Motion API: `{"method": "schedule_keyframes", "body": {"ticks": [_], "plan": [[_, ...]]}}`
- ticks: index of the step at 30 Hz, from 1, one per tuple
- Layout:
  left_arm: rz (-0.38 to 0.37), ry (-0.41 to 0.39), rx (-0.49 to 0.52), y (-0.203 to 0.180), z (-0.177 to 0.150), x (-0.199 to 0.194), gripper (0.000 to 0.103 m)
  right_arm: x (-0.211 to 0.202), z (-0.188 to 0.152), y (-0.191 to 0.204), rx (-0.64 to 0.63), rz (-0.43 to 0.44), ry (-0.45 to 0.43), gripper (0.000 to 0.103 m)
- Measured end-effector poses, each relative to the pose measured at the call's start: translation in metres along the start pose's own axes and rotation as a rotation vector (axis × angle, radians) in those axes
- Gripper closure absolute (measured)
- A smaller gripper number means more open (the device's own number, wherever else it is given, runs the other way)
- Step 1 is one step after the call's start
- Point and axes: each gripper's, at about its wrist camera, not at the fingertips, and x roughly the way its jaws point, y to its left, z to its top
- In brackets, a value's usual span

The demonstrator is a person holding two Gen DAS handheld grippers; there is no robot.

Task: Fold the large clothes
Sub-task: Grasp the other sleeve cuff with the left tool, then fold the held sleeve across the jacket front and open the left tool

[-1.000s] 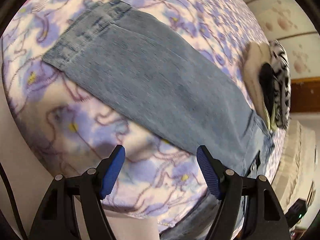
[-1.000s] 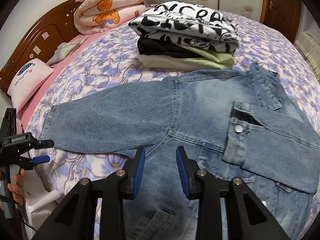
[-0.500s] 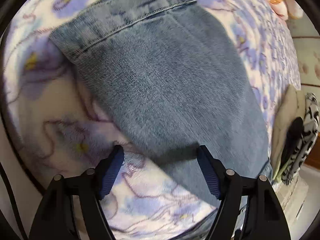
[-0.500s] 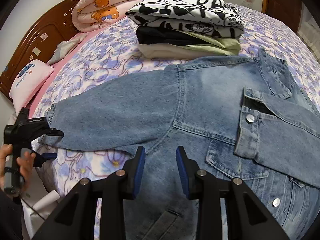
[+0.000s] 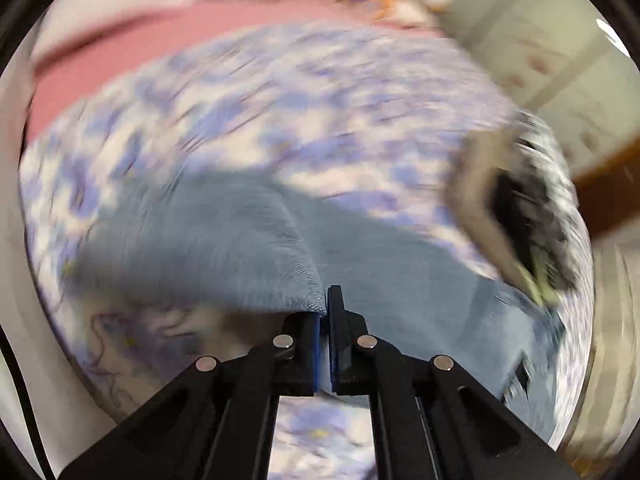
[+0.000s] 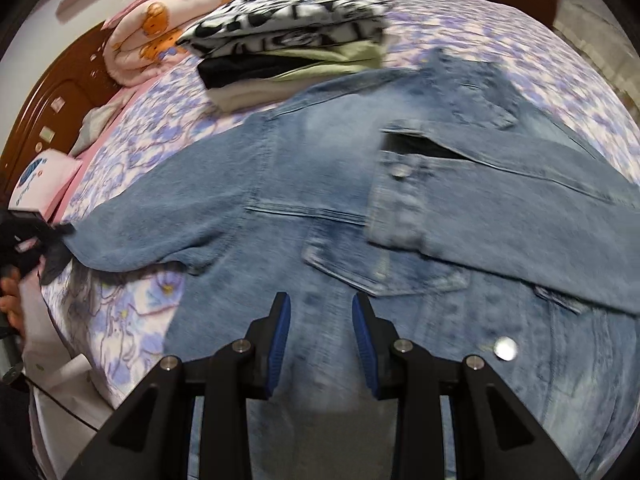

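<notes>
Left gripper (image 5: 324, 300): jaws closed on the cuff end of the denim jacket's sleeve (image 5: 224, 248), the fabric pinched between the blue pads and raised off the floral bedspread (image 5: 280, 120); this view is blurred. In the right wrist view the same gripper (image 6: 60, 236) appears at the bed's left edge, gripped by a person's hand (image 6: 10, 300), with the sleeve running from it to the jacket body.

Denim jacket (image 6: 320, 184): spread front-up across the middle of the bed, collar toward the far side. Its other sleeve (image 6: 500, 216) is folded across the chest, cuff lying above a chest pocket (image 6: 380, 268).

Right gripper (image 6: 320, 320): jaws partly open, nothing between the pads; it hangs over the jacket's lower front panel, near the bed's near edge.

Stack of folded clothes (image 6: 292, 40): on the bedspread just beyond the jacket's shoulder, a black-and-white printed piece on top.

Rolled pink quilt (image 6: 160, 36): at the far left corner, against the wooden headboard (image 6: 52, 88). A pink pillow (image 6: 40, 180) lies along the left edge below it.
</notes>
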Motion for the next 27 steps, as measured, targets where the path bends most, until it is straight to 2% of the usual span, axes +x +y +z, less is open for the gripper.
{"method": "schedule_keyframes", "body": {"ticks": [2, 4, 8, 13, 16, 17, 21, 23, 24, 25, 27], "plan": [[-0.06, -0.042, 0.128, -0.049, -0.014, -0.02, 0.102, -0.008, -0.006, -0.015, 0.028, -0.002, -0.01, 0.071], [-0.129, -0.05, 0.22, -0.087, -0.031, -0.033, 0.102, -0.017, -0.011, -0.03, 0.062, 0.007, -0.018, 0.071], [-0.287, -0.021, 0.377, -0.167, -0.085, -0.038, 0.102, -0.038, -0.019, -0.065, 0.135, 0.01, -0.049, 0.071], [-0.364, 0.059, 0.528, -0.235, -0.16, -0.008, 0.102, -0.061, -0.027, -0.114, 0.2, -0.03, -0.085, 0.071], [-0.365, 0.121, 0.611, -0.263, -0.205, 0.023, 0.102, -0.071, -0.031, -0.144, 0.237, -0.065, -0.101, 0.071], [-0.335, 0.136, 0.64, -0.271, -0.22, 0.035, 0.101, -0.072, -0.033, -0.154, 0.254, -0.076, -0.104, 0.071], [-0.26, 0.218, 0.704, -0.283, -0.253, 0.07, 0.074, -0.076, -0.03, -0.186, 0.356, -0.066, -0.112, 0.071], [-0.256, 0.232, 0.712, -0.284, -0.258, 0.073, 0.062, -0.08, -0.027, -0.19, 0.371, -0.049, -0.125, 0.071], [-0.257, 0.235, 0.714, -0.283, -0.26, 0.074, 0.05, -0.083, -0.026, -0.19, 0.369, -0.04, -0.136, 0.071], [-0.262, 0.238, 0.715, -0.283, -0.26, 0.072, 0.043, -0.084, -0.025, -0.189, 0.363, -0.036, -0.142, 0.071], [-0.28, 0.24, 0.722, -0.282, -0.256, 0.062, 0.037, -0.085, -0.023, -0.187, 0.35, -0.03, -0.146, 0.071]]}}
